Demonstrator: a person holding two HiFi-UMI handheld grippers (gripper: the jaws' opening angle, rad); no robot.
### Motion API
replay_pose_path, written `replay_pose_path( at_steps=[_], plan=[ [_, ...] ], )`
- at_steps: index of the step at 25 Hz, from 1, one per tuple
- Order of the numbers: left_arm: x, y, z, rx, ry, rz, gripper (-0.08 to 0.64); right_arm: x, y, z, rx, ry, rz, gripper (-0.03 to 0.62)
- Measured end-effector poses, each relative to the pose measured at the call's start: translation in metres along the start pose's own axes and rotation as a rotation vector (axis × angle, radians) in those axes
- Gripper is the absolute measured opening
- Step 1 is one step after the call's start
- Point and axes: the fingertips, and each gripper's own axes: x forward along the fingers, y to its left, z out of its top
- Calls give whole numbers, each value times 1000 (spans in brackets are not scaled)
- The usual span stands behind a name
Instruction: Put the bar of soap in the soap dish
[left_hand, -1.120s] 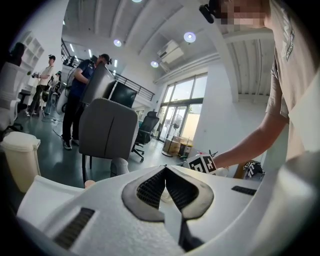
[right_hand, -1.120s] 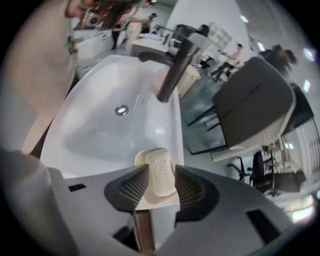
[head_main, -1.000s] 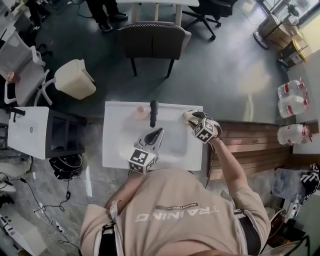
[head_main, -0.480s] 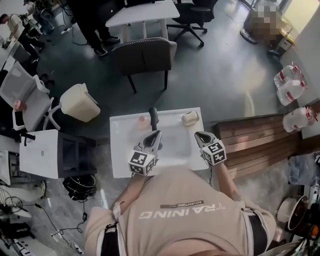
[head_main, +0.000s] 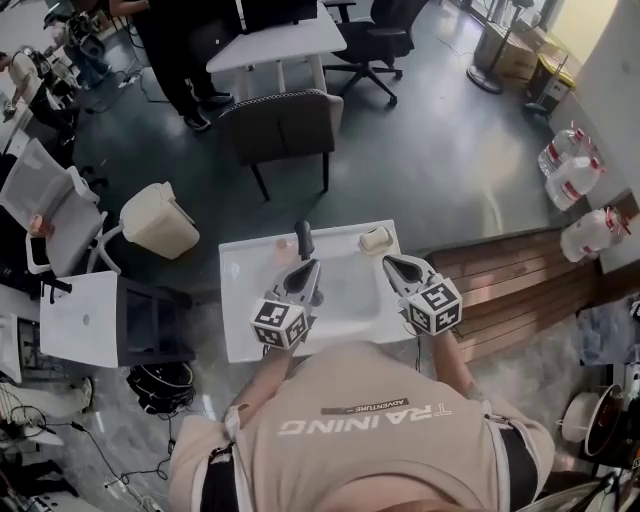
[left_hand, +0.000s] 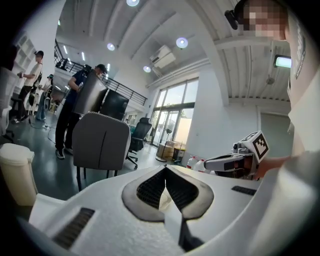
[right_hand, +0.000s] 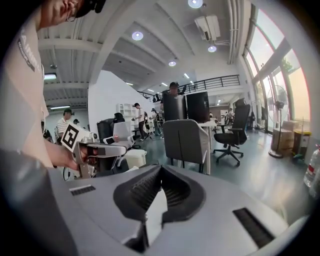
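A black faucet (head_main: 304, 238) stands at 12 o'clock on the white surface (head_main: 240, 322), with a grey chair (head_main: 285, 120) beyond it. We see the bar of soap (head_main: 378, 237) in the soap dish (head_main: 367, 242) at 1 o'clock, apart from both claws. The left claw (head_main: 311, 267) is closed and empty. The right claw (head_main: 389, 261) has just closed, with nothing between its jaws.

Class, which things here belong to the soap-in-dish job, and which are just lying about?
Job: soap dish on the far right corner of the basin; right hand-held gripper, jaws just closed on nothing; left hand-held gripper.
Lying about: black tap; beige bin; grey chair; water bottles.
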Motion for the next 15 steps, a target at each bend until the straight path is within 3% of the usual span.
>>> replay_pose_path(
  at_steps=[3, 5, 9, 13, 15],
  plan=[
    [2, -1, 26, -51, -58, -29, 10, -4, 8, 23, -34, -24, 23, 14],
    [3, -3, 48, -74, -108, -56, 10, -6, 10, 41, -113, -34, 26, 14],
    [1, -10, 98, 22, -197, -65, 11, -15, 3, 79, -237, -85, -34, 14],
    [-8, -18, 128, 64, -250, -94, 11, -25, 1, 95, -213, -159, -93, 14],
    [-13, -17, 137, 129, -264, -71, 10, -30, 2, 100, -194, -197, -119, 14]
  ],
)
